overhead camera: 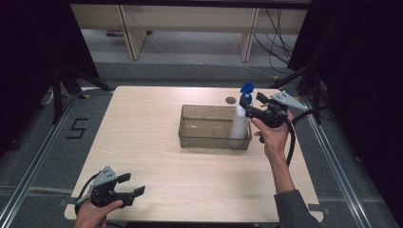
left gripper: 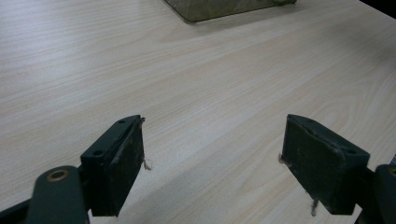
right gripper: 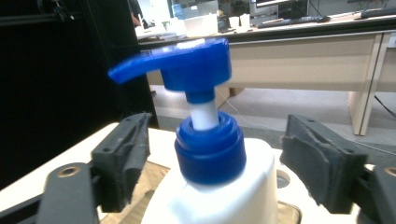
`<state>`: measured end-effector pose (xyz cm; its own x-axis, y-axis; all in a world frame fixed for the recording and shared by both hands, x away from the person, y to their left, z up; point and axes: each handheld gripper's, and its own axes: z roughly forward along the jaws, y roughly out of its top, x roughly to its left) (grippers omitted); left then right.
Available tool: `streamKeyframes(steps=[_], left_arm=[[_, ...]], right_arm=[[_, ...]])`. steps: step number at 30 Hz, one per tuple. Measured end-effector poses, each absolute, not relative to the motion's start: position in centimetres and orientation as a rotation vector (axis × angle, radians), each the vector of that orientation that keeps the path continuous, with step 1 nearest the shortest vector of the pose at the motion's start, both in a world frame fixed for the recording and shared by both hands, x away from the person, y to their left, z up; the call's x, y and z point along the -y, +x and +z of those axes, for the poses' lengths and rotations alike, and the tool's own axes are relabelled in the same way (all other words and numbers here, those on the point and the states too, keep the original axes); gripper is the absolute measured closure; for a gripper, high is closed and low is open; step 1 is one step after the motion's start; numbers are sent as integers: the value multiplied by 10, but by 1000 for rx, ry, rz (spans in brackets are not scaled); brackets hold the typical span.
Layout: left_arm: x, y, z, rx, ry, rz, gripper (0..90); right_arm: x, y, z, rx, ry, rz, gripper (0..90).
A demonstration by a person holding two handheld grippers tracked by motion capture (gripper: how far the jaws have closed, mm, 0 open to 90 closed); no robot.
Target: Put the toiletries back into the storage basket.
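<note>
High view: a white pump bottle (overhead camera: pixel 239 124) with a blue pump head (overhead camera: pixel 246 89) is seen upright at the right end of a clear, smoky-tinted plastic bin (overhead camera: pixel 190 135), right of frame centre on the pale wood-grain table (overhead camera: pixel 142 142). The right gripper (overhead camera: pixel 252 105) is held level at the bottle's neck; the left gripper (overhead camera: pixel 134 191) is parked at the lower left, well apart from the bin.

Right gripper view: the jaws are spread wide on either side of the blue collar (right gripper: pixel 210 149), with a gap visible on both sides, so nothing is pressed. The bottle (right gripper: pixel 219 196) is judged to be standing on its own. In the left gripper view the left gripper (left gripper: pixel 212 158) is also spread wide, over bare table.

Risks, as judged:
- The bottle is tall and narrow with a heavy-looking pump on top; a brush from a withdrawing pad could tip it against the bin wall.
- The long spout (right gripper: pixel 135 67) overhangs one pad (right gripper: pixel 126 154); a lift straight up could snag it.

Materials: glossy, smooth plastic on the bottle shoulder; ribbed, stepped collar; jaw pads matt black, worn and frayed at the edges.
</note>
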<state>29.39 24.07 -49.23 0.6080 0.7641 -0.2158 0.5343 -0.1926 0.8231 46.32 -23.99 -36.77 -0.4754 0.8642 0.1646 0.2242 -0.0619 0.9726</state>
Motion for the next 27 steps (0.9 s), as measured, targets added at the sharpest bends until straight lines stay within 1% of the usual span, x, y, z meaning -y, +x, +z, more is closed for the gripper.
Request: streamKeyframes(steps=[10, 27], left_arm=[[-243, 295, -493, -1049, 1868, 299, 204], [-241, 292, -491, -1036, 1879, 292, 201]], right_arm=[[248, 451, -379, -1686, 1171, 1588, 223], [258, 438, -383, -1694, 1193, 1581, 226]])
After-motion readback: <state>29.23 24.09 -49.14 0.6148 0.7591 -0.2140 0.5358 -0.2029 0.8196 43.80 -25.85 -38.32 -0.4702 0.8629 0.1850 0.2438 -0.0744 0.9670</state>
